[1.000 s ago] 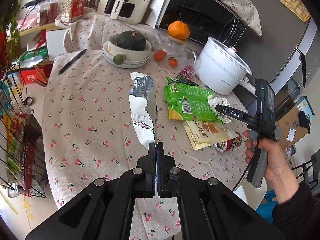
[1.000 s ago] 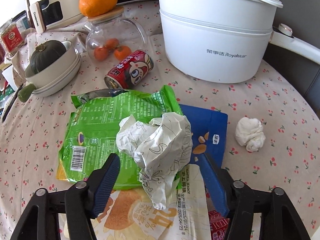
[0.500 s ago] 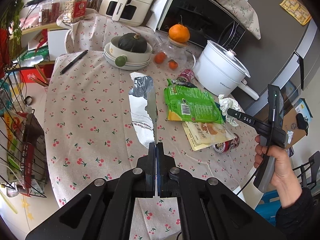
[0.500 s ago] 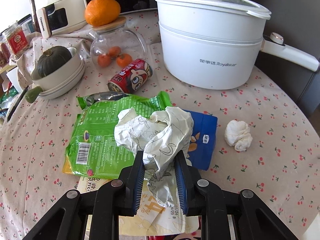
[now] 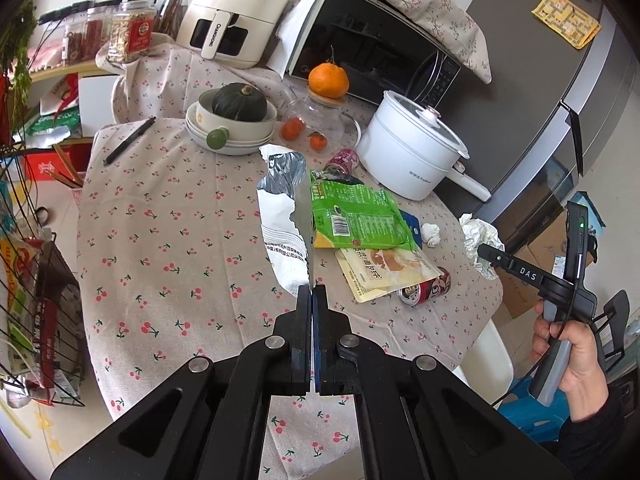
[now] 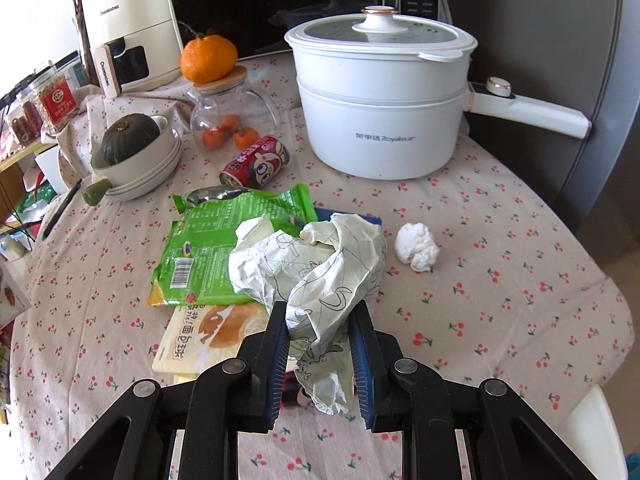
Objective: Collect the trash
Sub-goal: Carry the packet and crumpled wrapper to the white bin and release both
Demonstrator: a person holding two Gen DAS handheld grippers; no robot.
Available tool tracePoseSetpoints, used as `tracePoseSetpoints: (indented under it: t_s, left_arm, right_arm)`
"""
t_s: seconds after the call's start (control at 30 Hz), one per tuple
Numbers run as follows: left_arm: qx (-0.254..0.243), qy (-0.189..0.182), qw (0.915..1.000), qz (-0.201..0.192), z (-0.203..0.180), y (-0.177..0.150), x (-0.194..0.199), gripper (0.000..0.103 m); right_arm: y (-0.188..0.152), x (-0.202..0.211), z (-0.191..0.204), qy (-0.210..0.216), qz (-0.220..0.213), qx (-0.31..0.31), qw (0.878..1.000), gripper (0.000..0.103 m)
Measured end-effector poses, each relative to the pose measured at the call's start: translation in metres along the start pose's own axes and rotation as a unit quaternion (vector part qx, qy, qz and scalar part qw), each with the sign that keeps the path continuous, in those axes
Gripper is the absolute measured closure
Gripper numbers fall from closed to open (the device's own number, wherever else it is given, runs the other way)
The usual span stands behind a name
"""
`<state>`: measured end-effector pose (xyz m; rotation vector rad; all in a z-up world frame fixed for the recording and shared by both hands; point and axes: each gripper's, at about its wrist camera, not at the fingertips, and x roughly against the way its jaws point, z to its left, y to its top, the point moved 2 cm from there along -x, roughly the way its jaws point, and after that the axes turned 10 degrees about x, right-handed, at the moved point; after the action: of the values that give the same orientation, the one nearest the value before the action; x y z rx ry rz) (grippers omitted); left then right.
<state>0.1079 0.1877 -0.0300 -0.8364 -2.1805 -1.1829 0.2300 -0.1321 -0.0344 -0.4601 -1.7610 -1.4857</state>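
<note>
My left gripper (image 5: 312,292) is shut on the lower edge of a torn silver-and-white foil bag (image 5: 284,216), which stands up above the cherry-print tablecloth (image 5: 168,240). My right gripper (image 6: 320,312) is shut on a crumpled sheet of printed paper (image 6: 316,268), held off the table. In the left wrist view that paper (image 5: 478,232) hangs past the table's right edge, with a hand (image 5: 576,356) on the gripper's handle. A green snack bag (image 6: 208,248), a yellow bread wrapper (image 6: 204,336), a blue packet (image 6: 348,216), a white tissue ball (image 6: 416,246) and a red can (image 6: 256,162) lie on the cloth.
A white lidded pot (image 6: 380,108) with a long handle stands at the back right. A glass jar (image 6: 232,120) with an orange on top, stacked bowls (image 6: 140,168) holding a dark squash, an air fryer (image 6: 128,28) and a pen (image 5: 128,140) are at the back left. A second can (image 5: 424,290) lies near the table's edge. A wire basket (image 5: 36,320) stands left of the table.
The right gripper's jaws closed on the crumpled paper, then lifted it up and back off the pile toward the table's edge. The left gripper kept its hold and stayed put.
</note>
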Motion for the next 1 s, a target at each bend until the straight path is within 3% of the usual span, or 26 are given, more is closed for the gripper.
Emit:
tracePoseSetpoints:
  t_s: [0.33,0.57,0.77,1.0]
  left_arm:
    - [-0.016,-0.026,0.9995,-0.001,-0.016,-0.008,0.01,0.103]
    - [-0.062,-0.058,0.9963,0.013,-0.064,-0.024,0.007,0.103]
    - [-0.123,-0.083,0.9878,0.048,-0.123,-0.057,-0.012,0.103]
    - [-0.185,-0.108,0.9713,0.104,-0.188,-0.108,-0.045,0.103]
  right_arm:
    - [-0.038,0.045,-0.024,0.001,-0.008,-0.019,1.0,0.077]
    - [-0.063,0.069,-0.052,-0.006,0.0,-0.045,0.999,0.077]
    - [-0.089,0.092,-0.09,-0.036,0.007,-0.067,0.997,0.077]
    - [-0.127,0.113,-0.141,-0.067,0.03,-0.1,0.992,0.077]
